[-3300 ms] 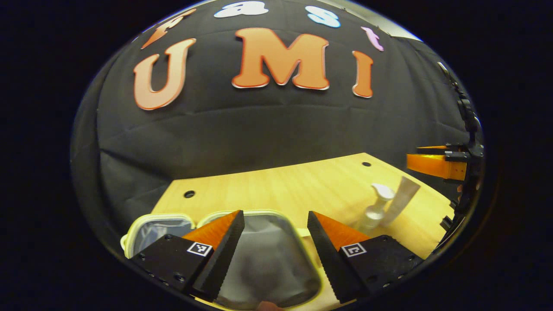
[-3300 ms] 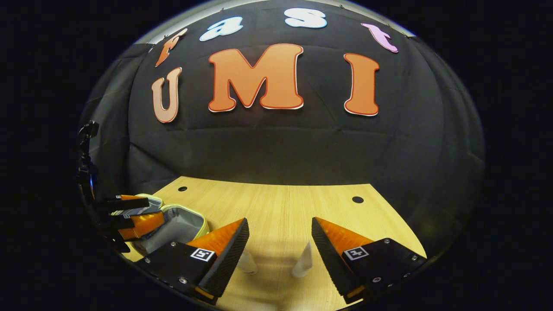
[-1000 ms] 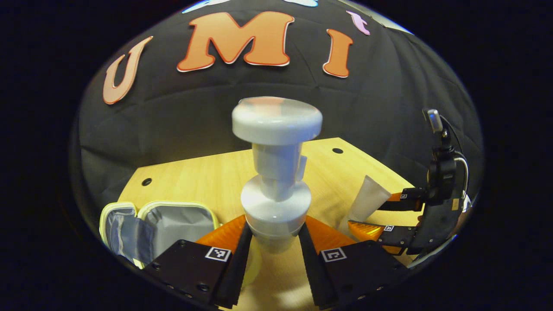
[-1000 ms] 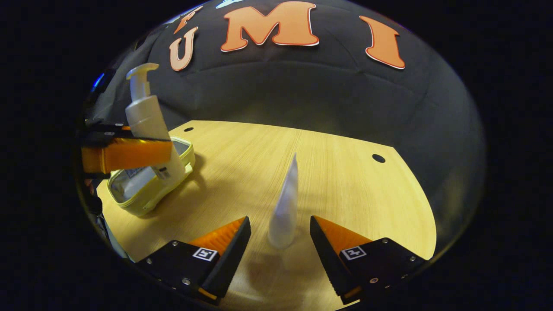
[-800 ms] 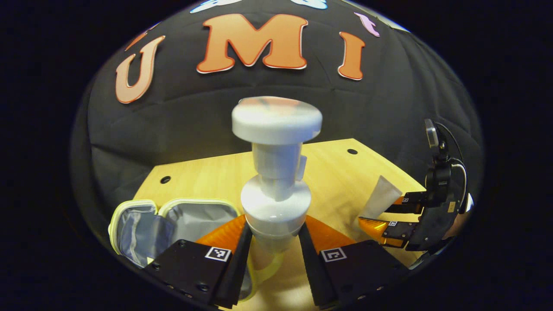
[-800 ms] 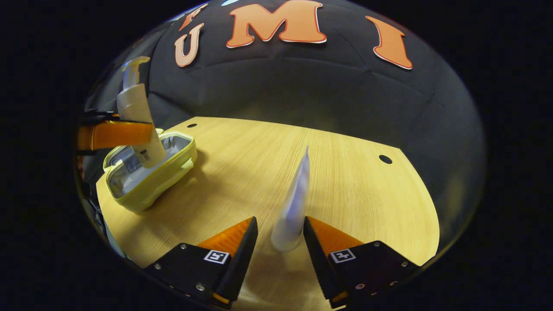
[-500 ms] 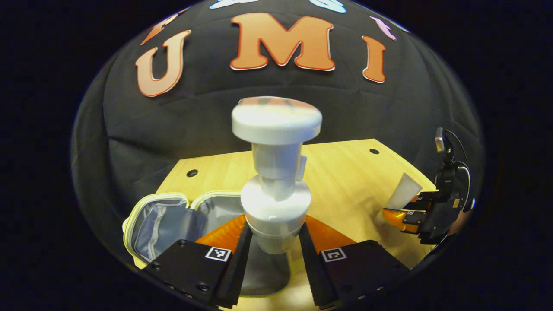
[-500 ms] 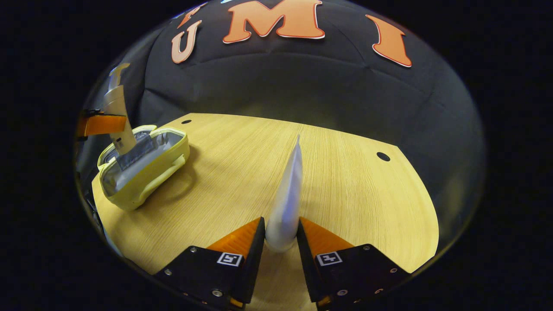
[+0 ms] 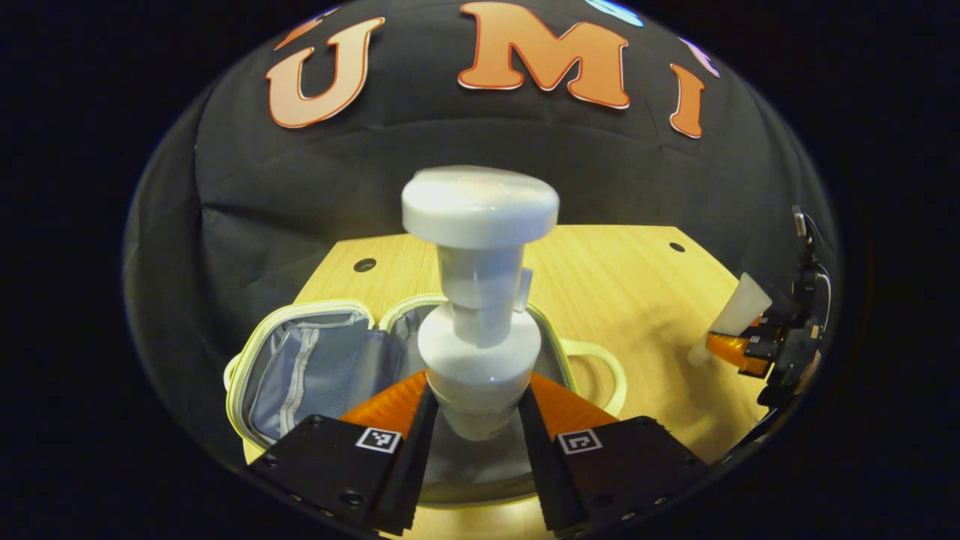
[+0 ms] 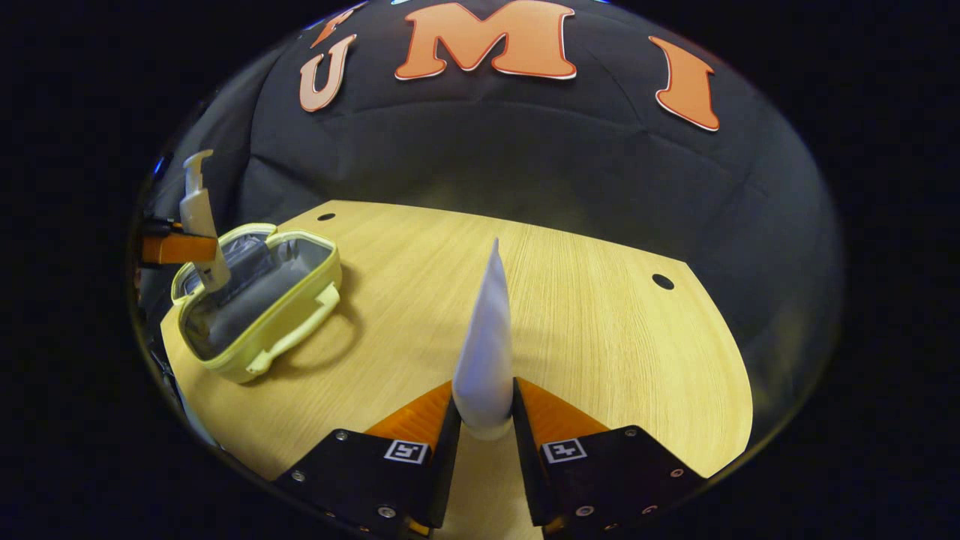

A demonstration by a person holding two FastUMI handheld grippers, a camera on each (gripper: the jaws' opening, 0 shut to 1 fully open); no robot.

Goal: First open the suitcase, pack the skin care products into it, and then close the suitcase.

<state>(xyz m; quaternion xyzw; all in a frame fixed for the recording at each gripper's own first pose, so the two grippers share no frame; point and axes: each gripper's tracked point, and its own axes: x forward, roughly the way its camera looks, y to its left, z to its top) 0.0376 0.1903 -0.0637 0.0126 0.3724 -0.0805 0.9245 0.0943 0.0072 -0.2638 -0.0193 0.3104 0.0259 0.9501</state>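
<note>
Left gripper (image 9: pixel 471 420) clamps white plastic pump bottle (image 9: pixel 478 300), upright, above open pale-yellow zip suitcase with grey lining (image 9: pixel 315 367) on light wooden table (image 9: pixel 622 300). Bottle base seemingly over open compartment; contact unclear. Right gripper (image 10: pixel 484 420) pinches white squeeze tube (image 10: pixel 484 352), crimped end pointing away; suitcase lies well to its left.

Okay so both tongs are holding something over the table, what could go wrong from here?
The left tongs grip the pump bottle low, so it may tip on release into the open suitcase. The right tongs pinch the soft tube near its base; it could slip.
</note>
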